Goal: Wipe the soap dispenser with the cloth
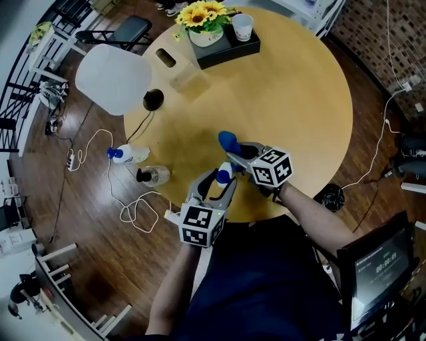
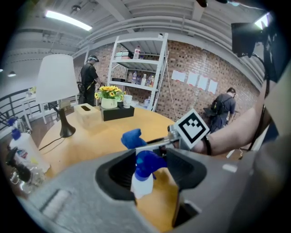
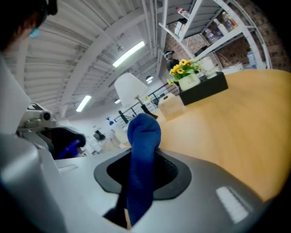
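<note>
Gripping one small soap dispenser [image 2: 142,179], a white plastic bottle with a blue pump head, the left gripper [image 1: 219,180] has its jaws closed on the bottle at the near edge of the round, smooth wooden tabletop [image 1: 299,100]. The right gripper [image 1: 236,152] is pinched tight on one blue cloth [image 3: 143,136], a nubbly woven strip bunched into a rounded knob, just beside the dispenser. Toward the far edge stand one white-shaded lamp [image 1: 113,76], one black tray [image 1: 226,46] carrying sunflowers [image 1: 202,13], and one paper cup [image 1: 242,26]. Off the left edge are two more bottles: a blue-capped bottle [image 1: 130,154] and a clear bottle [image 1: 154,175].
</note>
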{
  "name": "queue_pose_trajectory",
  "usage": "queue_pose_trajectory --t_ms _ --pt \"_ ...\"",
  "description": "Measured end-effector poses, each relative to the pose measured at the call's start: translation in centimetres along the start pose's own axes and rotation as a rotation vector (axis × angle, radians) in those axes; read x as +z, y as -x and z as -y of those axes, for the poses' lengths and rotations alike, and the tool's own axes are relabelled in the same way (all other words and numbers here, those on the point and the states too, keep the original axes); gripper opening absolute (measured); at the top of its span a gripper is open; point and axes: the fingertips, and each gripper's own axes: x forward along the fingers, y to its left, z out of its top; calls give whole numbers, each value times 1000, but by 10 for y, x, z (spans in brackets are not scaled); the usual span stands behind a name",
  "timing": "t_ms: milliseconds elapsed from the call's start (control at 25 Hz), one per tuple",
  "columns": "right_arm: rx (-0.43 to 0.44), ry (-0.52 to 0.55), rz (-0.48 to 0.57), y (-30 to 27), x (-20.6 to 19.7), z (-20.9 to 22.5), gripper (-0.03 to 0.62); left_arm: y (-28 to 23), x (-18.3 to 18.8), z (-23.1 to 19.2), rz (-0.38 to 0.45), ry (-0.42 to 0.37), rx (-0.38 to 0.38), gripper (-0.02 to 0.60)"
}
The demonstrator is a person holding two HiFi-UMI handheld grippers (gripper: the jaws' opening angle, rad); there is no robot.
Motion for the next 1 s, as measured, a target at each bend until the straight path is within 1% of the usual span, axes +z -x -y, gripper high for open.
queue_pose_trajectory --t_ms 80,120,240,280,320,440,520,600,680,800,840,880,920,960,1000 --pt "-100 -30 -35 9 -15 25 109 -2 0 2 -3 1 -13 212" --pt "-124 -66 -31 15 -19 33 109 -2 0 3 -5 -8 -17 212" --pt "-141 -210 30 39 -24 41 110 3 1 3 -11 -55 -22 214" --pt "-145 -243 46 46 -27 42 110 6 0 3 -13 -65 -32 238" --pt "-149 -266 57 53 -30 42 110 10 -2 3 -16 -74 -43 246" --pt "-161 -291 75 69 -39 39 110 20 -14 -4 -61 -109 -44 276" --pt "-168 -297 84 76 -43 36 112 20 -25 -10 -107 -118 -26 279" --pt "-171 -305 87 81 -47 33 112 12 -33 -15 -126 -131 -16 279" --pt "-171 -309 86 83 -51 29 112 -4 -37 -16 -116 -177 -16 279" --pt "-175 -308 85 87 -56 24 112 -27 -34 -12 -72 -267 -8 274" --pt "-177 -309 85 88 -58 22 112 -31 -31 -13 -54 -283 9 227" --pt "-178 -310 85 90 -60 19 113 -33 -29 -15 -33 -276 28 151" --pt "-178 -309 85 91 -61 17 114 -33 -26 -17 -10 -235 43 147" --pt "-178 -307 85 93 -61 15 114 -32 -22 -20 18 -157 52 146" --pt "-177 -305 87 94 -61 14 114 -29 -19 -24 53 -48 57 144"
